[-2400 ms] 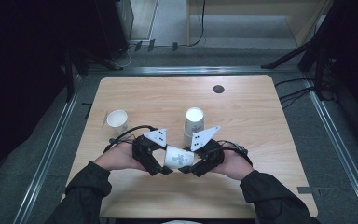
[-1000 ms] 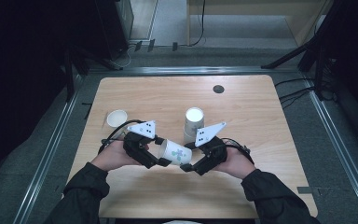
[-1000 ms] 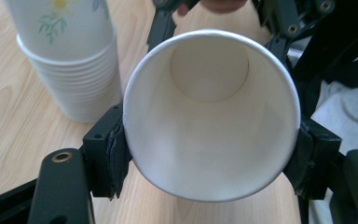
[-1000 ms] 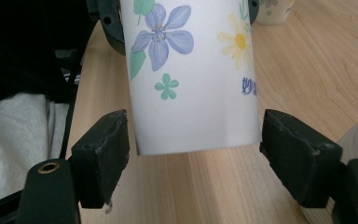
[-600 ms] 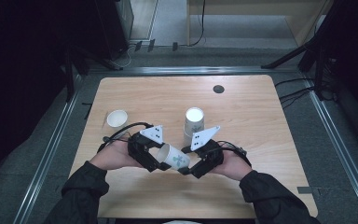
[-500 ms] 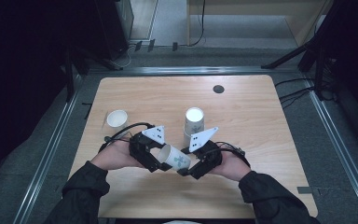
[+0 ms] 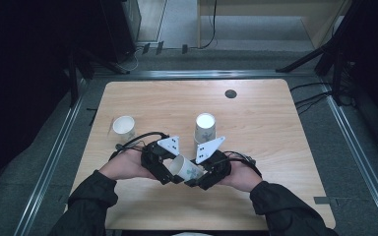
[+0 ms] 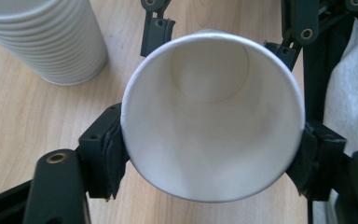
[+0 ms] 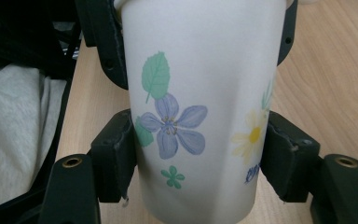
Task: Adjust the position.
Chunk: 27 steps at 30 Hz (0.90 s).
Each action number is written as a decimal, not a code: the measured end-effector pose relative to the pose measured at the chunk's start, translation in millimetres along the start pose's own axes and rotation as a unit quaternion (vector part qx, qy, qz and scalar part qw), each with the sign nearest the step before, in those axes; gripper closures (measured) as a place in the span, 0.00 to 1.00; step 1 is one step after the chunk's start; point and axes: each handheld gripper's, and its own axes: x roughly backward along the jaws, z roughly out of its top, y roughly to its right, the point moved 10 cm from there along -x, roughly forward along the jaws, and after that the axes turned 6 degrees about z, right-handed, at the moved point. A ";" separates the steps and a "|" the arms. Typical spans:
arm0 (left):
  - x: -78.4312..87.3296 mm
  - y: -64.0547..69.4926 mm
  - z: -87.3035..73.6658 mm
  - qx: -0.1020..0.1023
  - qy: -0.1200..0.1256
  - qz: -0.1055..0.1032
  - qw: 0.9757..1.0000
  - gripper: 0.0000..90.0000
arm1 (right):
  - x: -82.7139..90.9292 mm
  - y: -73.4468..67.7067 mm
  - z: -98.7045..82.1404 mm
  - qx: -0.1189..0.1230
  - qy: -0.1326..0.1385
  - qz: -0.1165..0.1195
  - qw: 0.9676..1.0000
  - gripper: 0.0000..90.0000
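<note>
A white paper cup [image 7: 186,168] with printed flowers lies on its side above the front middle of the table, between both grippers. My left gripper [image 7: 173,173] is at its open mouth. In the left gripper view its pads [image 8: 105,156] touch the round rim of the cup [image 8: 212,116] on both sides; these jaws have just been opening. My right gripper [image 7: 197,178] holds the lower body. In the right gripper view its pads [image 9: 116,149] press the flowered wall of the cup [image 9: 200,93]; these jaws have just been closing on it.
An upside-down stack of white cups [image 7: 205,128] stands just behind the grippers, also in the left gripper view as a ribbed stack [image 8: 42,42]. A single cup [image 7: 124,127] stands at the left. A small black disc [image 7: 231,94] sits at the wooden table's [image 7: 275,128] far right.
Since a second ago the two hands have drawn closer together. The right gripper's jaws have come in around the cup's lower body.
</note>
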 end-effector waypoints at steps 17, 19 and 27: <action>14.7 -7.9 1.8 0.053 0.106 -0.003 0.993 0.14 | 29.1 8.2 7.8 -0.009 0.052 -0.013 0.999 0.37; 15.1 -8.1 3.8 0.058 0.117 -0.002 0.991 0.15 | 29.8 7.4 7.7 -0.009 0.052 -0.011 0.999 0.37; 11.5 -2.7 11.2 0.066 0.143 -0.024 0.987 0.15 | 29.3 6.2 8.3 -0.016 0.059 -0.003 0.998 0.37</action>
